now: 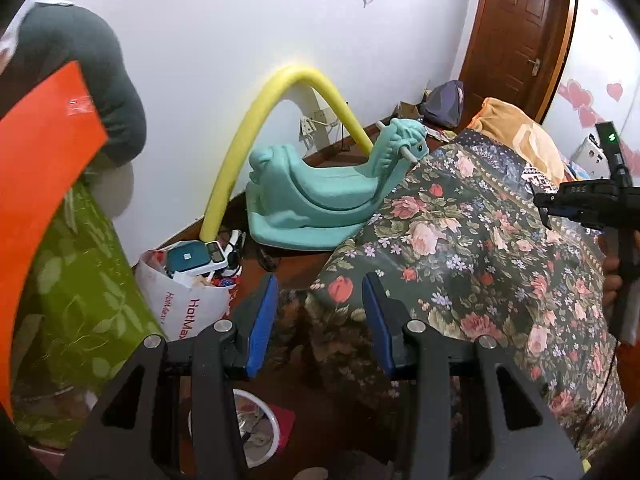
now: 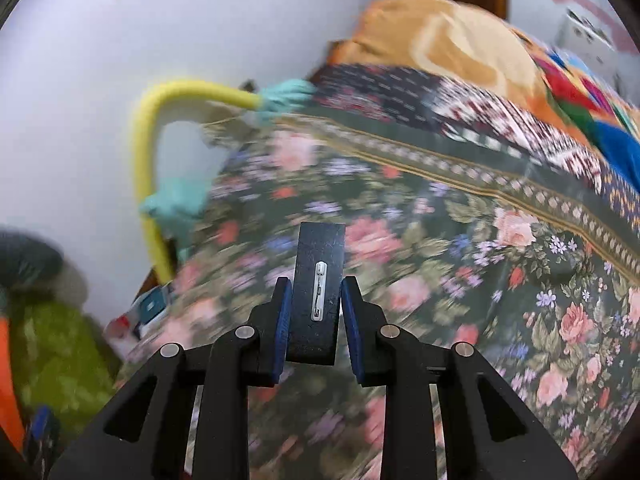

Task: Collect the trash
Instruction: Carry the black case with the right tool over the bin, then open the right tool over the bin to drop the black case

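right gripper carries a small black piece off the bed

the right gripper (image 2: 316,308) has its blue pads pressed on both sides of a flat black rectangular piece (image 2: 317,280) with a small white mark on its face, held clear above the floral bedspread (image 2: 500,280). what the piece is i cannot tell. the left gripper (image 1: 318,320) stands with its jaws apart and nothing between them, pointing down over the near left edge of the bed. below it, on the floor, is a white-rimmed bin (image 1: 272,428) with scraps inside, and further left a white plastic bag (image 1: 188,304) stuffed with odds and ends.

the step in hand looks like a carry to the bin. doing it well likely means keeping the squeeze steady, since the piece is thin and could pivot between the pads, bringing it right over the bin's mouth before letting go, and steering clear of the left gripper, which sits close to that path.
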`<state>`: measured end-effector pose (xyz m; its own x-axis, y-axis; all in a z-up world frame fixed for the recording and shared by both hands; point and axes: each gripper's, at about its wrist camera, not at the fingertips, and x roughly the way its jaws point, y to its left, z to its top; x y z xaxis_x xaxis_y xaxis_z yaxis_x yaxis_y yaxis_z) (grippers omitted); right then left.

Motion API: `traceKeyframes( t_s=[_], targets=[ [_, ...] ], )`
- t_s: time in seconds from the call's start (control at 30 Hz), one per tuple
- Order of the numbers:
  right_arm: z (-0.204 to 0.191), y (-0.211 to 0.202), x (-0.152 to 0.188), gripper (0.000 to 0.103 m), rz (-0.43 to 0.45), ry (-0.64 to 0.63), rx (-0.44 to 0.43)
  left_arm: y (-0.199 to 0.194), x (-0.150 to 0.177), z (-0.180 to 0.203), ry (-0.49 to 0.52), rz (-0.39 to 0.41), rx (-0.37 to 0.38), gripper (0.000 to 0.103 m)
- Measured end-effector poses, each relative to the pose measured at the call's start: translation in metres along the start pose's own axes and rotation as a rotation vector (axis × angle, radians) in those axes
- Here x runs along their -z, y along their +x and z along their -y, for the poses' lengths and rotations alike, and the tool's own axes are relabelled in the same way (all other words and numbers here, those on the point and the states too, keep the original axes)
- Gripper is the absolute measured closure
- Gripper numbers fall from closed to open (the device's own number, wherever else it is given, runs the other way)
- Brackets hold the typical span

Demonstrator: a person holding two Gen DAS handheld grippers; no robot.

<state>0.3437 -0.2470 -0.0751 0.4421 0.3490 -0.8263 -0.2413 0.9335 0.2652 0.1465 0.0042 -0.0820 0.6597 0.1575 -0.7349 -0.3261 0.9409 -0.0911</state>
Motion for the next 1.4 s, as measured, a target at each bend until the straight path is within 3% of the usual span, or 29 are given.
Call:
traceKeyframes(
  t_s=[0.23, 0.53, 0.7, 1.07, 1.33, 1.4],
  targets=[
    [-0.091, -0.045, 0.047, 0.08, 0.004, -0.169, -0.128, -0.039, 0.018, -0.027, -0.032, 0.01, 0.001, 0.06],
    [-0.187, -0.038, 0.117, 0.08, -0.09, -0.337, -0.265, -0.075, 0.064, -0.075, -0.056, -0.018, -0.034, 0.06],
    [-0.227, -0.026, 0.161, 0.08, -0.171, -0.397, -0.304, -0.081, 0.097, -0.109, -0.094, -0.075, -0.046, 0.06],
    [-0.287, 0.022, 0.229, 0.08, -0.343, -0.499, -0.316, -0.064, 0.155, -0.157, -0.155, -0.215, -0.066, 0.06],
    [-0.309, 0.054, 0.245, 0.079, -0.436, -0.509, -0.293, -0.051, 0.171, -0.177, -0.198, -0.265, -0.063, 0.06],
    [-0.313, 0.06, 0.249, 0.073, -0.469, -0.526, -0.286, -0.047, 0.172, -0.18, -0.204, -0.274, -0.059, 0.06]
  ],
)
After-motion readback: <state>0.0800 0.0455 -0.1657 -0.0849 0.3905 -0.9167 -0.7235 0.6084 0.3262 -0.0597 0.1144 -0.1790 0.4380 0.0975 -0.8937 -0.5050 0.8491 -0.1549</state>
